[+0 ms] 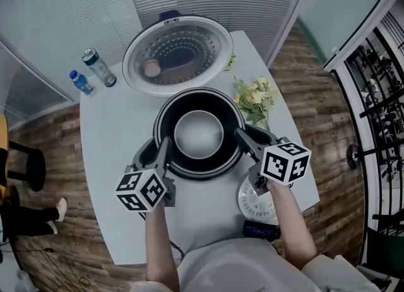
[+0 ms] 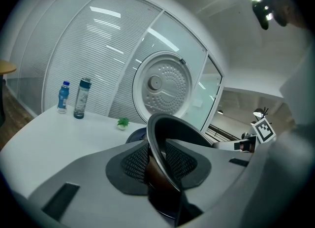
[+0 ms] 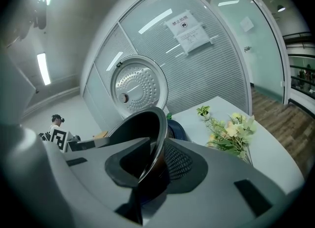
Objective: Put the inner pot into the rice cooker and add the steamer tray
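Note:
The dark inner pot (image 1: 199, 134), silver at its bottom, sits low in the black rice cooker (image 1: 208, 175), whose lid (image 1: 178, 54) stands open behind it. My left gripper (image 1: 156, 152) is shut on the pot's left rim, and my right gripper (image 1: 254, 139) is shut on its right rim. In the left gripper view the thin rim (image 2: 162, 143) runs between the meshed pads of the left gripper (image 2: 160, 165). The right gripper view shows the pot wall (image 3: 147, 133) pinched in the right gripper (image 3: 152, 165). The white perforated steamer tray (image 1: 252, 204) lies on the table under my right hand.
Two bottles (image 1: 99, 67) (image 1: 81, 82) stand at the white table's (image 1: 120, 133) far left. A bunch of flowers (image 1: 255, 98) lies right of the cooker and a small green plant (image 1: 230, 62) sits by the lid. A black device (image 1: 261, 229) rests near the front edge.

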A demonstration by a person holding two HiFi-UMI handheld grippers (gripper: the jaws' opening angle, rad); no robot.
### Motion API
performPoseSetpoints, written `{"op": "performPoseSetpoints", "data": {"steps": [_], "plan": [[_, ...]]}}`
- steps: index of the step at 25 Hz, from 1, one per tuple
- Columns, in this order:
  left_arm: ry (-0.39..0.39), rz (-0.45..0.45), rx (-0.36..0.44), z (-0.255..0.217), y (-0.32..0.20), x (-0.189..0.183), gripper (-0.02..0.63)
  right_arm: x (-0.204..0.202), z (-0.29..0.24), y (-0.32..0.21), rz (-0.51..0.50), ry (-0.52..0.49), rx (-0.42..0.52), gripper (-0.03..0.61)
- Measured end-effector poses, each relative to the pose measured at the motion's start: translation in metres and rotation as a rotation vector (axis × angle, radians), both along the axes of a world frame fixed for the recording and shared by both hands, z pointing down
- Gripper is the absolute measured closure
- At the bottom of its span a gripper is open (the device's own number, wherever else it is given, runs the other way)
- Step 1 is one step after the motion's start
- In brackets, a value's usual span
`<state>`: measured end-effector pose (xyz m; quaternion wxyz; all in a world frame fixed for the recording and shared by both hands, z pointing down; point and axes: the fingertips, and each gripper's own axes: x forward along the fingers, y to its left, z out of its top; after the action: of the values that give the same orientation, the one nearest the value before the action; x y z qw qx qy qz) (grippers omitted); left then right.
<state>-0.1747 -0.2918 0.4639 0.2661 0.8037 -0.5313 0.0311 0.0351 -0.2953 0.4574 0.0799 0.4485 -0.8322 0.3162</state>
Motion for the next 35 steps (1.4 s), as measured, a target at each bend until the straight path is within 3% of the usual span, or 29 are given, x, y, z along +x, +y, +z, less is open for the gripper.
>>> {"op": "performPoseSetpoints", "data": {"steps": [9, 15, 17, 21, 27, 30, 35], "plan": [[-0.020, 0.012, -0.024, 0.007, -0.006, 0.001, 0.503, 0.001, 0.014, -0.004, -0.004, 0.034, -0.046, 0.474], [-0.078, 0.009, -0.034, 0.010, -0.008, 0.002, 0.497, 0.001, 0.019, -0.007, -0.002, 0.075, -0.055, 0.469], [-0.112, 0.010, -0.040, 0.012, -0.009, 0.003, 0.494, 0.001, 0.018, -0.007, -0.006, 0.090, -0.047, 0.468], [-0.256, 0.012, -0.062, 0.027, -0.007, 0.000, 0.476, -0.003, 0.022, -0.007, -0.019, 0.134, -0.028, 0.465], [-0.274, 0.015, -0.052, 0.028, -0.008, 0.001, 0.474, -0.001, 0.023, -0.008, -0.008, 0.177, -0.007, 0.462], [-0.287, 0.023, -0.044, 0.028, -0.008, 0.003, 0.428, 0.000, 0.023, -0.009, 0.005, 0.237, 0.018, 0.458], [-0.276, 0.011, -0.042, 0.024, -0.005, -0.002, 0.410, 0.005, 0.018, -0.003, 0.021, 0.237, 0.034, 0.453]]}}
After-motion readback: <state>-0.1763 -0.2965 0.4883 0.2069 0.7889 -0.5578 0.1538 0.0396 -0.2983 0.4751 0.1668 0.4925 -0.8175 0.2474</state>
